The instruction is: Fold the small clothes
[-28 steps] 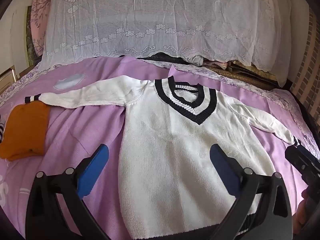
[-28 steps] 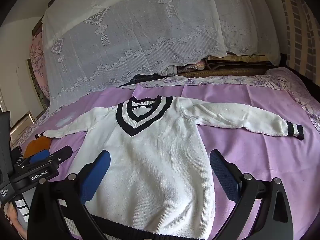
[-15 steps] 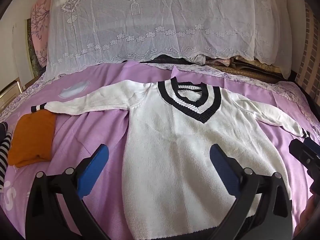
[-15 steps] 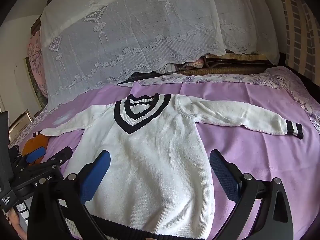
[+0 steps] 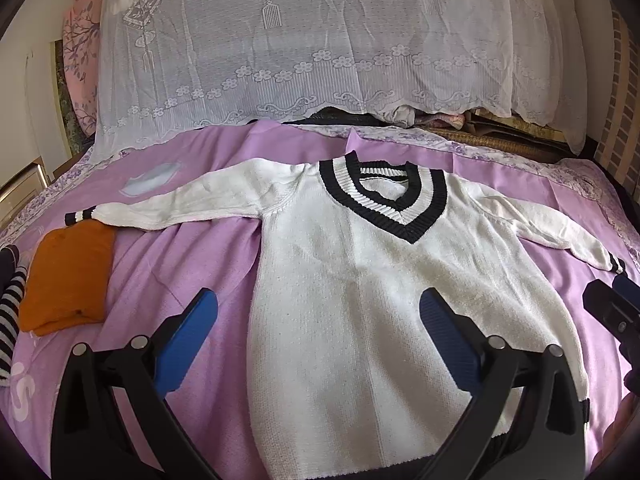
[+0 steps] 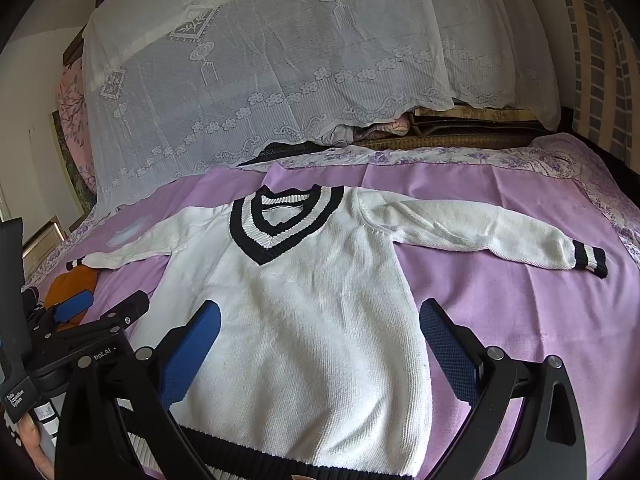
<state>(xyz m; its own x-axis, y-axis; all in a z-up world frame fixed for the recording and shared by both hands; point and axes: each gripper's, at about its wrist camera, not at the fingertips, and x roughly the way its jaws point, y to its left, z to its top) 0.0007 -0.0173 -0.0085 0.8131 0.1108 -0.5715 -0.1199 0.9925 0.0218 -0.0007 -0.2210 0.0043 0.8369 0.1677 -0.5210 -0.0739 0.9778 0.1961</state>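
A white knit sweater [image 5: 360,300] with a black-and-white striped V-neck lies flat, front up, on the purple bedsheet [image 5: 168,264], both sleeves spread out sideways. It also shows in the right wrist view [image 6: 304,320]. My left gripper [image 5: 318,332] is open and empty, hovering above the sweater's lower left part. My right gripper [image 6: 320,340] is open and empty above the sweater's lower right part. The left gripper also shows at the left edge of the right wrist view [image 6: 96,312].
A folded orange garment [image 5: 68,280] lies left of the sweater, beside its left cuff [image 5: 80,216]. A striped black-and-white item [image 5: 8,320] sits at the far left edge. A white lace cover [image 5: 320,48] drapes over a pile at the back of the bed.
Both grippers have pulled back and risen slightly, so the sweater sits a little lower and more centred in both views. The sweater has not moved.
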